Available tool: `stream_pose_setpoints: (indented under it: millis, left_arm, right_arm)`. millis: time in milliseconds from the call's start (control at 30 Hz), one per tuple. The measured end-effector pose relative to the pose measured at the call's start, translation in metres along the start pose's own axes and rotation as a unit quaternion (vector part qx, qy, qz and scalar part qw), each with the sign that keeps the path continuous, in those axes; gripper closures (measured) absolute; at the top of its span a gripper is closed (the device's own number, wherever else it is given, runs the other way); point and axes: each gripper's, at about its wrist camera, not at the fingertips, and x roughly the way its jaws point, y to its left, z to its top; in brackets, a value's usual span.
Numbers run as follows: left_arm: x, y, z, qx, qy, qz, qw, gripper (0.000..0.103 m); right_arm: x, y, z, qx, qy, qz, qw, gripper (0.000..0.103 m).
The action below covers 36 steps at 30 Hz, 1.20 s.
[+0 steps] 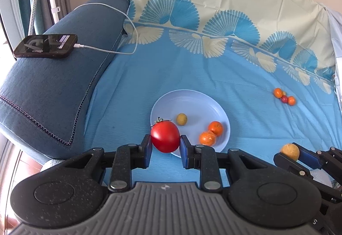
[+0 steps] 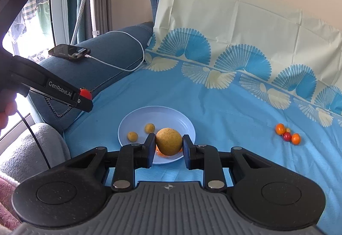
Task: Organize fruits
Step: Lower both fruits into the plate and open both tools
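The left tool is closed on a glossy red round tomato with a green stem, held above the 7 o'clock rim of the shallow pale-blue round plate; the right tool is closed on a dull yellow-brown round fruit, held over the 6 o'clock part of the same plate. The plate rests on a blue patterned cloth spread over a sofa seat; no tabletop is visible. Progress, judged from the present layout: partly complete; the plate already carries two small orange citrus fruits near 4 o'clock and a small yellow-green round fruit near centre; the right wrist view shows two such small fruits. Remaining work: release both held fruits into the plate; then collect the loose cluster of small orange and red fruits, lying on the cloth well apart from the plate toward 3 o'clock.
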Motion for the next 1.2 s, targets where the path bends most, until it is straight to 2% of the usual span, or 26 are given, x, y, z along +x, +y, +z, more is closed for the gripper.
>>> stream_pose_setpoints:
  millis: [333,800,1200]
  left_arm:
    - [0.038,0.004,0.014,0.003,0.024,0.010,0.9997,0.073]
    - [0.127,-0.012,0.041,0.025,0.077,0.018,0.9965,0.073]
    - [0.183,-0.022,0.055,0.044,0.107,0.027,0.9929,0.073]
  right_arm:
    - [0.043,0.001,0.008,0.000,0.022,0.009,1.000,0.075]
    - [0.135,-0.008,0.014,0.014,0.068,0.019,0.997,0.075]
    - [0.199,-0.015,0.015,0.017,0.102,0.018,0.994,0.075]
